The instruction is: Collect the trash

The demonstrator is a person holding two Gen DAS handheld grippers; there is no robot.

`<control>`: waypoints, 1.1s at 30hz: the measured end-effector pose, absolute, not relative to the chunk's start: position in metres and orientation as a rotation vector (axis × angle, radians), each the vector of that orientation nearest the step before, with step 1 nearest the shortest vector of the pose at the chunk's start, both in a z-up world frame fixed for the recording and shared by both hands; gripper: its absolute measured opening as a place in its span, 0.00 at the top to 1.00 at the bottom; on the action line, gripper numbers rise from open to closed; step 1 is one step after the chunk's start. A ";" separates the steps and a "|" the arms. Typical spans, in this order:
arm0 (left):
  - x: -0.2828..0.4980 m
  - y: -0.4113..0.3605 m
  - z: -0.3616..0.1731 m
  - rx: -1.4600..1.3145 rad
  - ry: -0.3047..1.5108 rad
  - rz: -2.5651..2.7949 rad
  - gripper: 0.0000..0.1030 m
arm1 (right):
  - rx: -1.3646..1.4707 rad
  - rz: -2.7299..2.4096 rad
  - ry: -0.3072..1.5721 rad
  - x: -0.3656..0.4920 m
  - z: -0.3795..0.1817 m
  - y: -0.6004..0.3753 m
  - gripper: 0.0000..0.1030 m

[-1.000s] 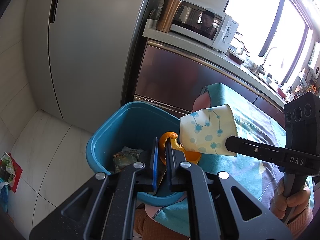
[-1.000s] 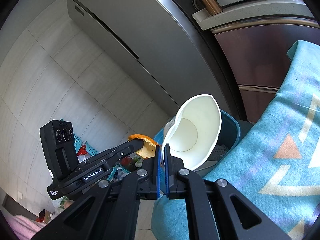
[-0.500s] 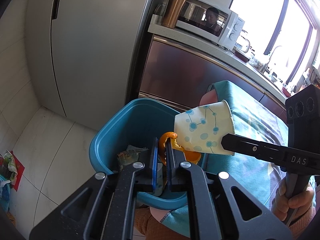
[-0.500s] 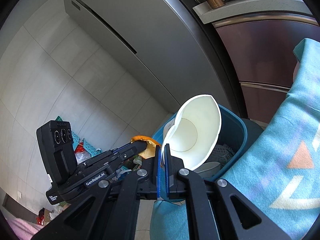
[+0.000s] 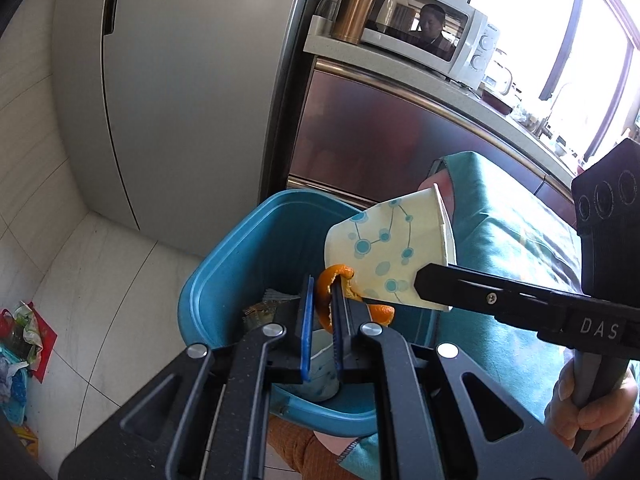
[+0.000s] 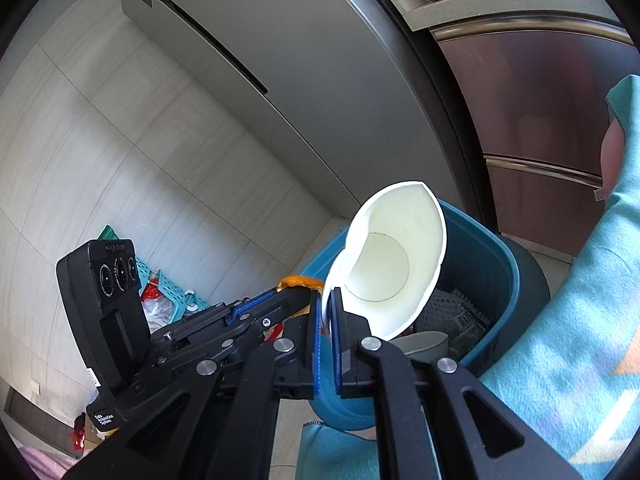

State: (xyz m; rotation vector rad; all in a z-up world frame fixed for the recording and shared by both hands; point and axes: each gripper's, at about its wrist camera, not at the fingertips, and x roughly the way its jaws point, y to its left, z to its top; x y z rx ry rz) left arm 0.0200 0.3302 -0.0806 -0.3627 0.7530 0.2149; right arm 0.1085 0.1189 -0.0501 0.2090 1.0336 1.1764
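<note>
Where the two claws meet over the blue bin (image 5: 224, 280), each carries one piece of trash. The paper cup (image 5: 394, 256) is white with a print of blue dots joined by thin lines; it lies tipped on its side, its rim squashed out of round and its clean white inside (image 6: 384, 268) facing the right wrist camera. The orange peel (image 5: 332, 296) is a curled strip, bright orange outside and pale inside, with a second lobe showing beside the claw's finger.

The left claw (image 5: 322, 300) is nearly closed, its blue pads pinching the peel, which sticks up above the fingertips. The right claw (image 6: 327, 304) is likewise narrowed to a slit and grips the cup by its rim wall. Both pieces hang above the bin's open mouth, the peel just beside the cup's base. Inside the bin lie another dotted cup (image 5: 320, 376), a crumpled wrapper (image 5: 260, 312) and a grey bowl (image 6: 424, 340). A hand (image 5: 584, 404) grips the right claw's handle.
</note>
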 end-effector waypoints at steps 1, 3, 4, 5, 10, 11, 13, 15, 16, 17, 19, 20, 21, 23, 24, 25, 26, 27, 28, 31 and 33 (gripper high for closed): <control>0.022 0.330 -0.082 -0.362 0.754 0.217 0.93 | 0.210 1.175 1.035 0.108 -0.051 0.121 0.95; 0.025 0.330 -0.085 -0.359 0.757 0.220 0.93 | 0.209 1.169 1.041 0.109 -0.053 0.125 0.94; 0.027 0.330 -0.086 -0.358 0.756 0.220 0.93 | 0.206 1.167 1.043 0.109 -0.054 0.126 0.93; 0.029 0.331 -0.088 -0.359 0.757 0.219 0.93 | 0.202 1.162 1.045 0.109 -0.055 0.127 0.93; 0.042 0.335 -0.106 -0.386 0.785 0.228 0.75 | 0.208 1.145 1.058 0.108 -0.057 0.126 0.86; 0.044 0.336 -0.109 -0.393 0.792 0.231 0.75 | 0.207 1.146 1.060 0.108 -0.058 0.128 0.86; 0.046 0.336 -0.114 -0.396 0.800 0.234 0.74 | 0.206 1.144 1.060 0.108 -0.058 0.126 0.84; 0.044 0.335 -0.117 -0.400 0.802 0.234 0.73 | 0.205 1.148 1.061 0.107 -0.057 0.124 0.83; 0.043 0.336 -0.118 -0.400 0.800 0.232 0.72 | 0.206 1.149 1.060 0.107 -0.058 0.123 0.83; 0.041 0.336 -0.117 -0.397 0.796 0.231 0.70 | 0.209 1.151 1.059 0.106 -0.058 0.123 0.82; 0.037 0.335 -0.116 -0.391 0.785 0.224 0.67 | 0.211 1.152 1.056 0.106 -0.059 0.121 0.81; 0.034 0.335 -0.115 -0.388 0.778 0.222 0.66 | 0.213 1.151 1.056 0.105 -0.059 0.119 0.81; 0.031 0.335 -0.114 -0.385 0.772 0.219 0.64 | 0.216 1.150 1.056 0.105 -0.059 0.117 0.79; 0.026 0.335 -0.110 -0.383 0.760 0.216 0.62 | 0.220 1.148 1.051 0.107 -0.058 0.116 0.78; 0.023 0.334 -0.108 -0.381 0.754 0.214 0.60 | 0.224 1.147 1.049 0.107 -0.058 0.113 0.77; 0.020 0.333 -0.105 -0.378 0.748 0.212 0.58 | 0.227 1.146 1.046 0.107 -0.057 0.111 0.76; 0.017 0.332 -0.102 -0.373 0.742 0.213 0.55 | 0.230 1.145 1.041 0.105 -0.057 0.107 0.76; 0.014 0.330 -0.100 -0.367 0.735 0.213 0.53 | 0.229 1.145 1.036 0.104 -0.056 0.105 0.75; 0.011 0.328 -0.097 -0.362 0.728 0.211 0.53 | 0.227 1.145 1.031 0.103 -0.055 0.102 0.74; 0.000 0.323 -0.088 -0.345 0.705 0.211 0.48 | 0.230 1.147 1.013 0.099 -0.051 0.094 0.73; -0.006 0.318 -0.081 -0.330 0.688 0.212 0.43 | 0.234 1.153 0.996 0.096 -0.048 0.088 0.72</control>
